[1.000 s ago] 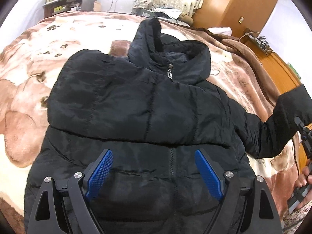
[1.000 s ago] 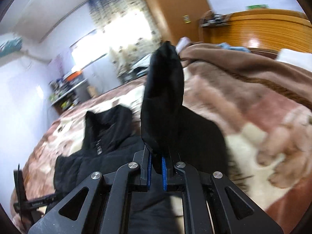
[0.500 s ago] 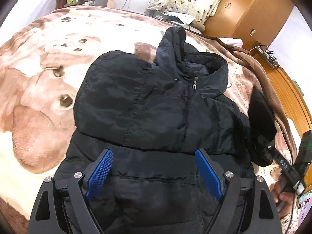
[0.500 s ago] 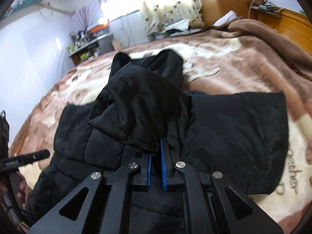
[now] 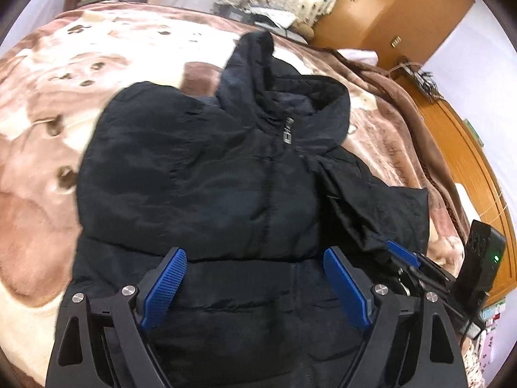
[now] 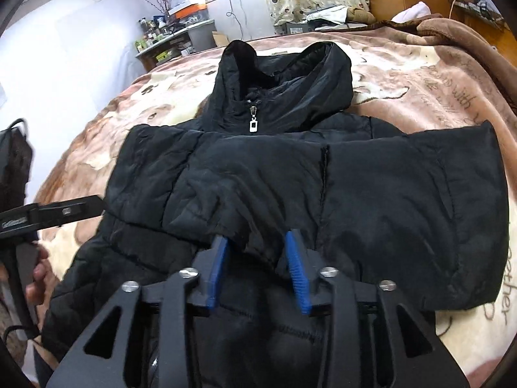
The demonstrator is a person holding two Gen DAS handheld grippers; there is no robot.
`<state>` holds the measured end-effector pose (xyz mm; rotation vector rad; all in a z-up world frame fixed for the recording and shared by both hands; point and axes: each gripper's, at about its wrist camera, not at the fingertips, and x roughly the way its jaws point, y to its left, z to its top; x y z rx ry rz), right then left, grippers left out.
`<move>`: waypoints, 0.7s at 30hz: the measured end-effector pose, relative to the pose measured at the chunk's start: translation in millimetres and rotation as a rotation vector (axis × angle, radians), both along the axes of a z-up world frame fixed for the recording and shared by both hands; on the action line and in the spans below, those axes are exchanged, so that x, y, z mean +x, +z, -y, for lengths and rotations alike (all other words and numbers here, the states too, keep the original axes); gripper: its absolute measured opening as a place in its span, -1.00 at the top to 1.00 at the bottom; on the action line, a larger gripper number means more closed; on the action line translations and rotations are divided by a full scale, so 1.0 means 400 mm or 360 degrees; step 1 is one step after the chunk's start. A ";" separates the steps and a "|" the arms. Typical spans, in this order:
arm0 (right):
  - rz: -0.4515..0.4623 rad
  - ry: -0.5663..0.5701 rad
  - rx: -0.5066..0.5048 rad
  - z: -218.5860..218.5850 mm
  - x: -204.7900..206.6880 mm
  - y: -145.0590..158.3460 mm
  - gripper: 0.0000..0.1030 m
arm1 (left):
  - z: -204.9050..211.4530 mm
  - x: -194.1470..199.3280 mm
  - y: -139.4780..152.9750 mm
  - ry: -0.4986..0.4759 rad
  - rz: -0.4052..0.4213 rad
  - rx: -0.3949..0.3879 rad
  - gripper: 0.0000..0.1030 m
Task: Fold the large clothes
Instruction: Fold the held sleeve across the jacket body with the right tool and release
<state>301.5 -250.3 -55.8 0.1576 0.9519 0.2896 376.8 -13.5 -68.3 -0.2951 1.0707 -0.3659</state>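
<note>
- Left gripper (image 5: 255, 278) hovering over lower front of black puffer jacket (image 5: 200, 181); blue fingers (image 5: 164, 278) wide apart, holding nothing.
- Jacket lying front-up on bed (image 5: 38, 148), over brown-and-cream blanket, zipped, hood (image 6: 284, 74) toward far end.
- Left sleeve folded across chest, edge lying roughly flat.
- Zipper pull (image 6: 253, 125) visible at collar, centre line roughly straight.
- Right sleeve (image 6: 413, 213) folded inward over chest, cuff (image 6: 258, 242) sitting between fingers of right gripper (image 6: 257, 258).
- Right fingers partly apart, cuff loose between them, not pinched; looks like a release.
- Risk: puffy fill likely springy, so sleeve may slide back off chest when let go.
- Risk: cuff fabric bunched by finger tips; may snag on textured pads if pulled straight back, dragging fold open.
- Risk: outer sleeve section jutting past jacket body on right side; next fold likely lopsided unless tucked.
- Risk: soft blanket underneath, whole jacket may shift if pressed unevenly.
</note>
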 end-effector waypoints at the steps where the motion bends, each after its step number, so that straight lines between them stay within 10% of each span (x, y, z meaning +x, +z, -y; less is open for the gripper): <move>1: 0.0003 0.0002 0.0028 0.004 -0.008 0.005 0.01 | 0.016 0.008 0.000 -0.0033 -0.0008 -0.0019 -0.69; 12: 0.0100 -0.0105 0.0054 0.141 -0.155 0.091 -0.14 | 0.215 0.079 -0.051 -0.0208 -0.0109 0.0025 -0.71; 21: 0.0188 -0.0292 -0.0315 0.236 -0.252 0.117 -0.15 | 0.339 0.100 -0.110 -0.0164 -0.0137 0.0349 -0.70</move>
